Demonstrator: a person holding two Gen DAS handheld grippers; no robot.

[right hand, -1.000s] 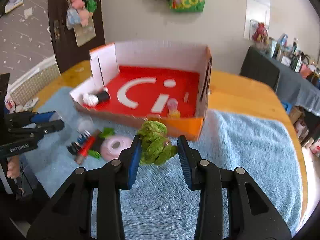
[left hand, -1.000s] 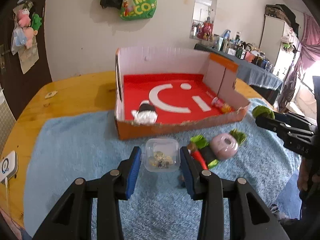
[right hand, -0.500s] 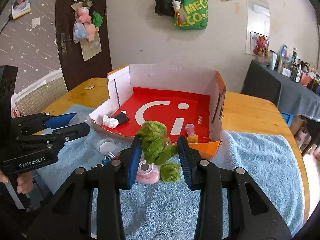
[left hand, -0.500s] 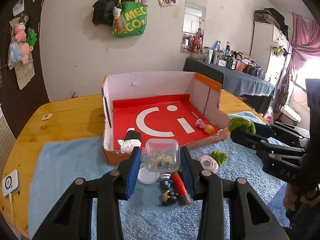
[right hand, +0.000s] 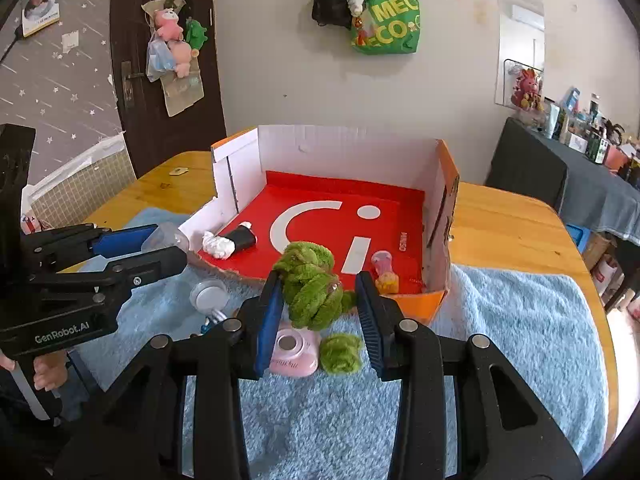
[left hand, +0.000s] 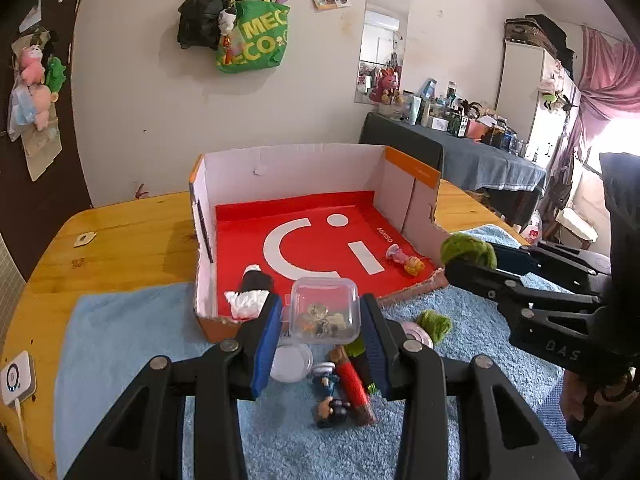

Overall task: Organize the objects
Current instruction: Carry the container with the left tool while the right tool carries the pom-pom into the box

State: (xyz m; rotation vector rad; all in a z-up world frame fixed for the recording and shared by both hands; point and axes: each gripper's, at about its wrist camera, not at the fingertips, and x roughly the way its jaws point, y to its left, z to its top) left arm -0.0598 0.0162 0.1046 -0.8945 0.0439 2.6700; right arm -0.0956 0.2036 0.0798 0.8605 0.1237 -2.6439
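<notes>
Both hands loaded, both aimed at the open cardboard box (left hand: 304, 168) on the bench (left hand: 120, 240). Left gripper (left hand: 322, 316) pinches a small clear plastic case (left hand: 324, 310) by its side walls, jaws narrowed to its width, lifted clear of the blue towel (left hand: 140, 332), presumably to clear the box's low torn front edge. Right gripper (right hand: 318, 300) is clamped on a green plush toy (right hand: 312, 288), squashed slightly, likewise raised. Two items already lie inside; leftovers, including a pink round case (right hand: 294, 348) and a red tube (left hand: 352, 376), wait on the towel.
</notes>
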